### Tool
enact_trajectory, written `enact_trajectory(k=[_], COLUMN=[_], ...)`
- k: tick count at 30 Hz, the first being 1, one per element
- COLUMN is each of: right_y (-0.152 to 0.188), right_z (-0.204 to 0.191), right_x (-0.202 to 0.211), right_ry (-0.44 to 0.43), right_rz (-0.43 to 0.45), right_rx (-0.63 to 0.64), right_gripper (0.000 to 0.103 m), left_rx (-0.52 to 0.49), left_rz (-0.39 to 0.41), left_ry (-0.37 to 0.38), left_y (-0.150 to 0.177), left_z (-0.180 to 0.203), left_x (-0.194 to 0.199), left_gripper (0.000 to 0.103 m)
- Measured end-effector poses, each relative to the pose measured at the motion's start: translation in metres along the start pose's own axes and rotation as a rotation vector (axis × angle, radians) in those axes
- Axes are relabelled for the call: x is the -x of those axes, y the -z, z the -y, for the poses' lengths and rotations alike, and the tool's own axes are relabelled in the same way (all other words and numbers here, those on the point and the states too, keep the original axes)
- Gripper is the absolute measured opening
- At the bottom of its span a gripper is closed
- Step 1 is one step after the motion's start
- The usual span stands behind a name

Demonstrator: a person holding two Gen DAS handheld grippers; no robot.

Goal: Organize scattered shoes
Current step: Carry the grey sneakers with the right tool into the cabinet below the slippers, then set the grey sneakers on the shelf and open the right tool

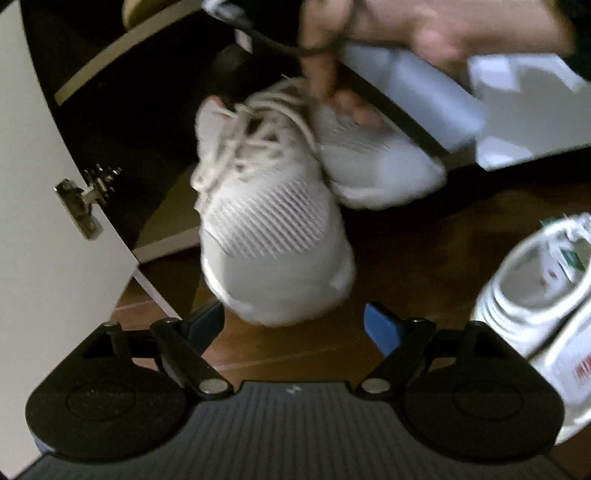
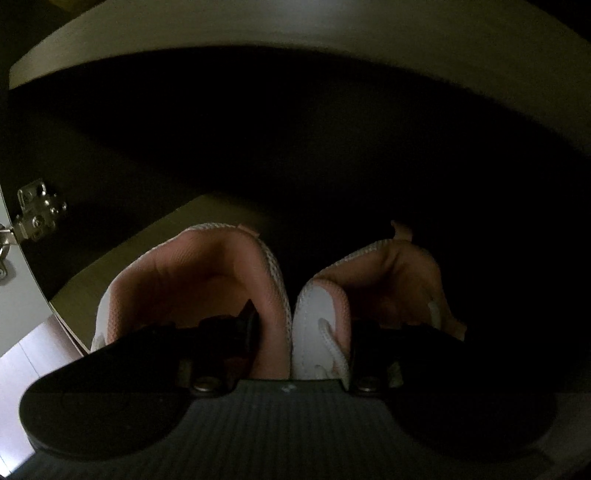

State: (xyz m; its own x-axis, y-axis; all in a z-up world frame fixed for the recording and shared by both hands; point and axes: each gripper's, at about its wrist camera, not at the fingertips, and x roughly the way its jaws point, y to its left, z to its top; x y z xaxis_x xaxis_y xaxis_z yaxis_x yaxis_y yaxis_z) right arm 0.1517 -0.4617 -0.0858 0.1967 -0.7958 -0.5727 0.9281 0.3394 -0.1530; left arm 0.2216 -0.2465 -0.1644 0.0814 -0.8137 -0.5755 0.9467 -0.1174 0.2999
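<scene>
right gripper (image 2: 291,325) pinches the mesh sneakers' (image 1: 273,221) collars together — left gripper (image 1: 293,325) spread, empty; white-green sneaker (image 1: 535,295) nearby.

Left wrist view: moderately lit, motion blur on grey mesh sneakers (image 1: 273,221) and hand (image 1: 424,33), fisheye bending at edges. Right wrist view: very dim, cabinet interior (image 2: 295,140) nearly black.

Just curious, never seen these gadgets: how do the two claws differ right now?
The left claw is open and empty, its blue-tipped fingers spread short of the mesh sneakers; the right claw pinches both sneakers' pink-lined collars together. The left hangs over the wood floor, the right reaches into the dark cabinet. Both are black.
</scene>
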Motion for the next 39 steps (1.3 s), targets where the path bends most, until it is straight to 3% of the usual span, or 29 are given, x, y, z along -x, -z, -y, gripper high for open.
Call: enact_trajectory(k=[2,7,11,12,13,15,17,19,21,24,26,27,28,30,32,35,39], right_y=[0.001,0.018,0.026,0.028,0.032,0.041,0.051,0.054,0.057,0.076,0.099,0.097,0.109,0.125,0.135,0.146,0.157], right_z=[0.001,0.000,0.001,0.002,0.006,0.006,-0.001,-0.014,-0.014,-0.005,0.005,0.016,0.024,0.037,0.028,0.022,0.033], right_x=[-0.001,0.014,0.021,0.022,0.026,0.034,0.043,0.051,0.062,0.092,0.120,0.138,0.153,0.160,0.140,0.133,0.147], right_ry=[-0.025,-0.031,-0.017,-0.025,-0.057,-0.069,-0.032,0.003,-0.024,-0.031,-0.023,-0.015,-0.004,-0.033,-0.078,-0.146,-0.145], right_rz=[0.003,0.119,0.173,0.182,0.210,0.270,0.345,0.356,0.351,0.384,0.400,0.387,0.329,0.243,0.138,0.078,0.060], right_rx=[0.011,0.055,0.068,0.063,0.055,0.082,0.151,0.165,0.143,0.076,-0.003,-0.017,-0.064,-0.130,-0.164,-0.108,-0.059], right_gripper=[0.036,0.058,0.063,0.070,0.086,0.097,0.097,0.097,0.097,0.090,0.067,0.033,0.020,0.019,0.019,0.019,0.019], left_rx=[0.010,-0.010,-0.010,-0.004,0.002,0.018,0.007,-0.017,-0.022,-0.045,-0.082,-0.088,-0.097,-0.113,-0.118,-0.113,-0.108], left_rz=[-0.018,-0.034,-0.031,-0.025,-0.016,0.013,0.036,0.050,0.042,0.049,0.060,0.061,0.062,0.062,0.050,0.063,0.086], left_ry=[0.024,0.006,0.024,0.031,0.035,0.050,0.036,0.009,0.003,-0.009,-0.021,-0.022,-0.026,-0.035,-0.042,-0.007,0.103], left_y=[-0.005,0.001,0.000,0.001,0.000,-0.004,-0.009,-0.015,-0.017,-0.018,-0.023,-0.027,-0.032,-0.040,-0.044,-0.032,-0.010], left_z=[-0.004,0.001,-0.004,-0.006,-0.008,-0.013,-0.014,-0.015,-0.018,-0.021,-0.022,-0.023,-0.023,-0.020,-0.018,-0.020,-0.022], left_x=[-0.008,-0.025,-0.025,-0.025,-0.024,-0.020,-0.019,-0.021,-0.026,-0.031,-0.035,-0.037,-0.041,-0.044,-0.047,-0.030,0.006], left_gripper=[0.087,0.088,0.090,0.090,0.089,0.089,0.090,0.090,0.090,0.089,0.089,0.090,0.090,0.090,0.089,0.089,0.088])
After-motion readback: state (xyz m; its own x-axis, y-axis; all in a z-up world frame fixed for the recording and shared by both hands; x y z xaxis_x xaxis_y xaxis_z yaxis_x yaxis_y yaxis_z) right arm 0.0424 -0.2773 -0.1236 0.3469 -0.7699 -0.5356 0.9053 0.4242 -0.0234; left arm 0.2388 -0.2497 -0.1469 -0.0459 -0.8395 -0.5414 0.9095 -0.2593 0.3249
